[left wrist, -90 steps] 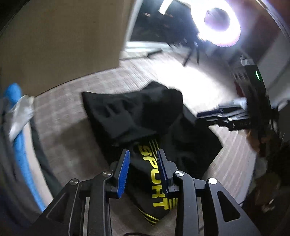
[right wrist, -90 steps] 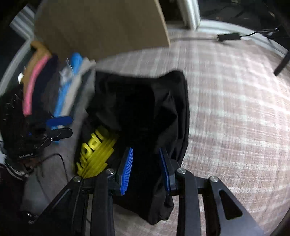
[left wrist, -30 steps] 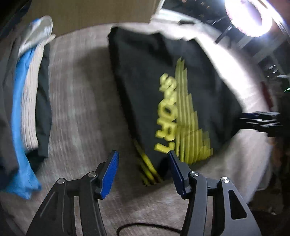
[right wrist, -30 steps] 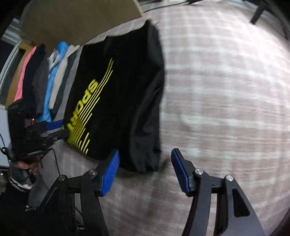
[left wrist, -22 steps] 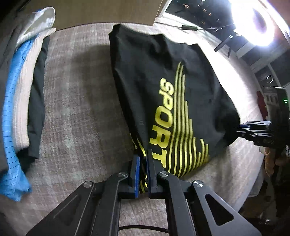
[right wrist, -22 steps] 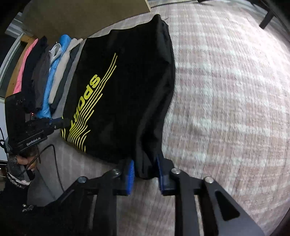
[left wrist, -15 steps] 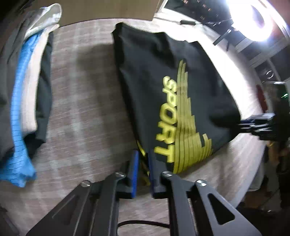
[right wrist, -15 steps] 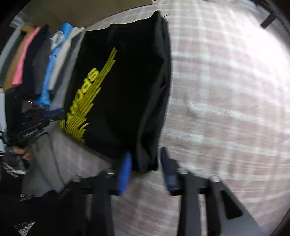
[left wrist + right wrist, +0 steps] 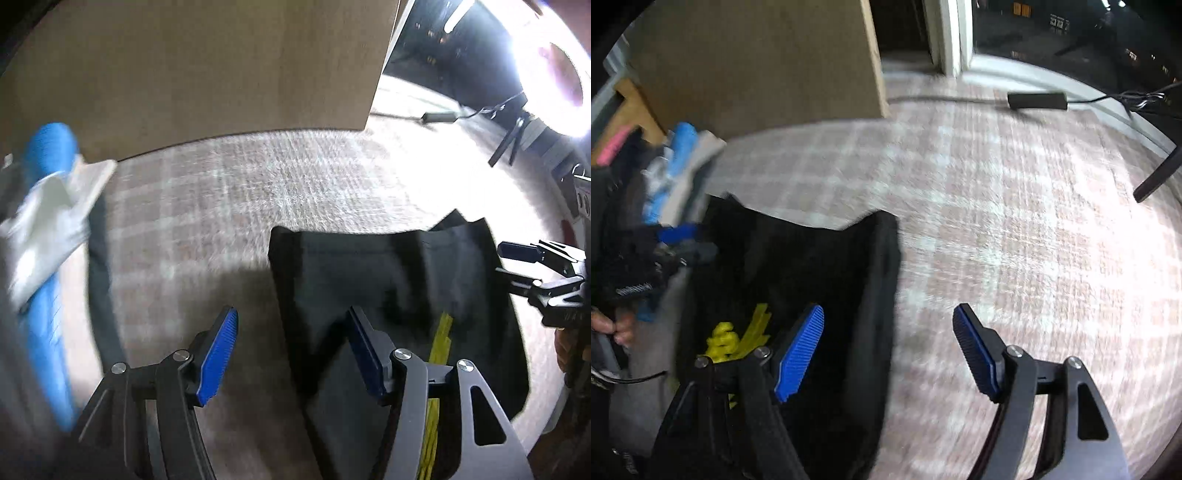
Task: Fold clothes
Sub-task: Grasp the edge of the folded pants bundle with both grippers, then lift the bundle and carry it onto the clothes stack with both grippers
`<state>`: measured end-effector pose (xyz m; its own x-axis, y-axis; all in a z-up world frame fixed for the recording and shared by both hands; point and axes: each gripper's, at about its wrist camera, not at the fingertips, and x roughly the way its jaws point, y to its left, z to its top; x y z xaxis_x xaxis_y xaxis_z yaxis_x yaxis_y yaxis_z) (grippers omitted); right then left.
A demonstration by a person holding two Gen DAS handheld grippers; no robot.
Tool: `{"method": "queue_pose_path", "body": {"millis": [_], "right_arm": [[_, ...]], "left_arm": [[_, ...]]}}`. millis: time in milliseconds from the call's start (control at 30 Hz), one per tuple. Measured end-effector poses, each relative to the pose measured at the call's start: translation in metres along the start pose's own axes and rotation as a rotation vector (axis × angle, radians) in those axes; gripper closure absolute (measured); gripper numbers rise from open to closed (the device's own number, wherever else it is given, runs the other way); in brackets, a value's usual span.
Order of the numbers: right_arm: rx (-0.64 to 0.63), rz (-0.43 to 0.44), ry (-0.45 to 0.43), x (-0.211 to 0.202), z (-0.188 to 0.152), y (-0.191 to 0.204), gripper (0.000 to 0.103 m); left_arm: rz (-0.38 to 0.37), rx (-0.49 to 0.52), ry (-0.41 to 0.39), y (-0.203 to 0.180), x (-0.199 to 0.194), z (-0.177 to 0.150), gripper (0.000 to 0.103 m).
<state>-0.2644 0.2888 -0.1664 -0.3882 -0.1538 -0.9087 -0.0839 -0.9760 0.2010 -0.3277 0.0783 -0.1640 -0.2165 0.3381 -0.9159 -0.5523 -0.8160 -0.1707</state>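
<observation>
Black cloth with a streak of yellow print, the folded garment (image 9: pixel 399 280) lies flat on a pink-and-white checked surface (image 9: pixel 258 192), its far edge straight and its near part running under the frame's lower edge. In the left wrist view the left tool (image 9: pixel 291 350) hangs over the garment's left edge, its jaws having just opened, blue pads well apart: one pad (image 9: pixel 218 354) stands over bare check, the other over the black cloth, and nothing is clamped between them. In the right wrist view the right tool (image 9: pixel 890 350) sits over the garment's (image 9: pixel 820 266) opposite edge, its jaws likewise freshly opened and wide, one pad (image 9: pixel 799 354) above the cloth, the other above the checked surface, gripping nothing. Each tool shows at the side of the other's view, near the garment's outer edge. A stack of folded clothes (image 9: pixel 48 236), blue and pale among them, lies apart to the left, in front of a brown board (image 9: pixel 203 62). A ring light (image 9: pixel 554 70) glares at upper right
</observation>
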Motion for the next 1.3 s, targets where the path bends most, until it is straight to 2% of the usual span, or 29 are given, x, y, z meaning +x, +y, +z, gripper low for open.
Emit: {"method": "queue_pose_path", "body": {"millis": [67, 200, 267, 567, 633, 667, 733, 833, 900, 967, 1100, 1300], "right_arm": [[0.003, 0.001, 0.024, 0.011, 0.004, -0.008, 0.031], [0.046, 0.115, 0.016, 0.021, 0.016, -0.016, 0.030], [0.031, 0.140, 0.022, 0.024, 0.021, -0.015, 0.030], [-0.135, 0.123, 0.029, 0.031, 0.014, 0.012, 0.031], [-0.138, 0.132, 0.029, 0.033, 0.015, 0.015, 0.037], [-0.140, 0.137, 0.030, 0.031, 0.015, 0.014, 0.043], [-0.140, 0.147, 0.032, 0.029, 0.017, 0.013, 0.046], [-0.107, 0.179, 0.032, 0.023, 0.014, 0.000, 0.057], [-0.054, 0.232, 0.032, 0.023, 0.014, -0.008, 0.073], [-0.001, 0.271, 0.024, 0.024, 0.012, -0.013, 0.075], [-0.002, 0.264, -0.028, 0.000, 0.006, -0.008, 0.079], [-0.021, 0.291, -0.187, -0.079, -0.013, 0.020, 0.080]], "left_arm": [[-0.021, -0.005, 0.001, 0.000, 0.007, 0.003, 0.045], [-0.034, 0.004, -0.006, -0.011, 0.022, 0.014, 0.040], [-0.044, 0.003, 0.000, -0.011, 0.024, 0.016, 0.041], [-0.050, -0.019, 0.013, -0.007, 0.022, 0.011, 0.041], [-0.055, 0.001, 0.016, -0.012, 0.024, 0.013, 0.049], [-0.065, 0.009, 0.017, -0.014, 0.025, 0.014, 0.053], [-0.087, 0.024, 0.019, -0.018, 0.026, 0.015, 0.066], [-0.152, 0.027, 0.006, -0.018, 0.028, 0.016, 0.078], [-0.195, 0.019, -0.013, -0.015, 0.027, 0.014, 0.087], [-0.199, 0.017, -0.035, -0.015, 0.021, 0.012, 0.089], [-0.199, 0.026, -0.084, -0.019, 0.001, 0.006, 0.090], [-0.250, 0.058, -0.243, -0.027, -0.092, -0.027, 0.090]]}}
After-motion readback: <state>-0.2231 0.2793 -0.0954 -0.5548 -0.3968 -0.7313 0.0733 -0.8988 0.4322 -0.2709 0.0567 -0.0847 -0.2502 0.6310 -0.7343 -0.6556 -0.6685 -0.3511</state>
